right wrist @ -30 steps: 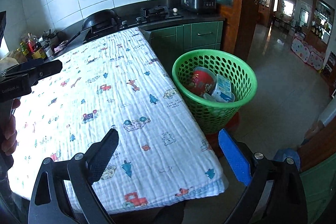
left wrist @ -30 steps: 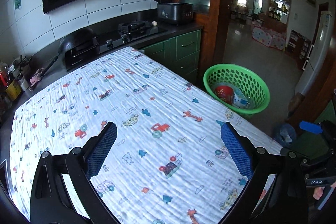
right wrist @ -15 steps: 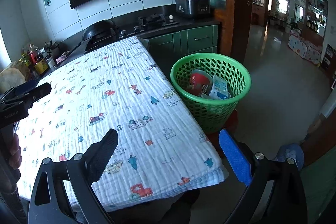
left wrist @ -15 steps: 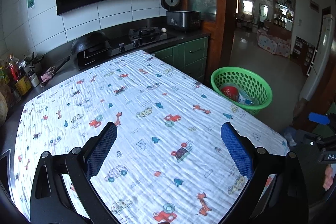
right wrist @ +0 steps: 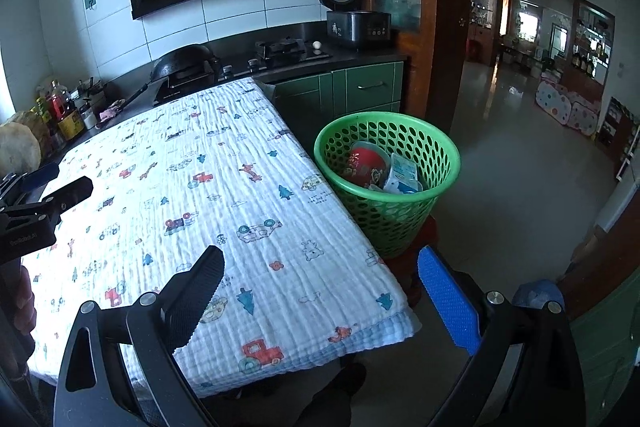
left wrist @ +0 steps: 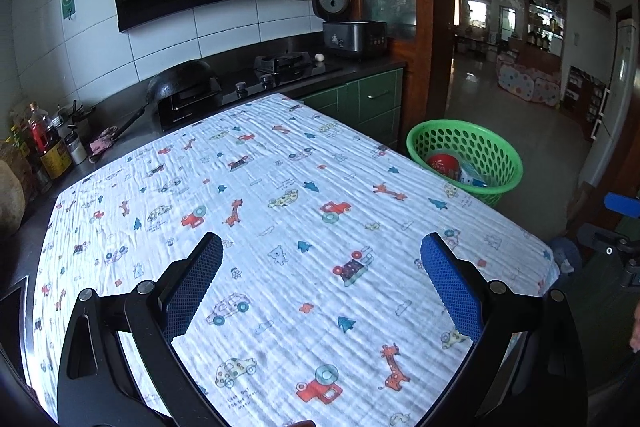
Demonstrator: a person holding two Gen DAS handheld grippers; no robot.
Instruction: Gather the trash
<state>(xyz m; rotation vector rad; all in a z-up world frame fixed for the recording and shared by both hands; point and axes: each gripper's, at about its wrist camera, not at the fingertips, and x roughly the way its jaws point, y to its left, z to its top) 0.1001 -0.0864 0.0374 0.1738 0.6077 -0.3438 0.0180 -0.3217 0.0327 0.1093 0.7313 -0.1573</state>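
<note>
Pulling back from the table (left wrist: 280, 187), both claws released (nothing held), green basket (right wrist: 386, 163) now farther off.

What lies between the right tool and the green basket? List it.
In the right wrist view, only the printed cloth's near right corner and a patch of floor lie between the right tool and the green basket. No loose trash shows there.

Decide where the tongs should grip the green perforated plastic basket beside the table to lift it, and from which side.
Grip the green perforated plastic basket at its rolled top rim, coming from above at the near side. It stands upright with its mouth open, so one finger can probably slip inside and one outside; the flared wall looks too wide to span.
</note>
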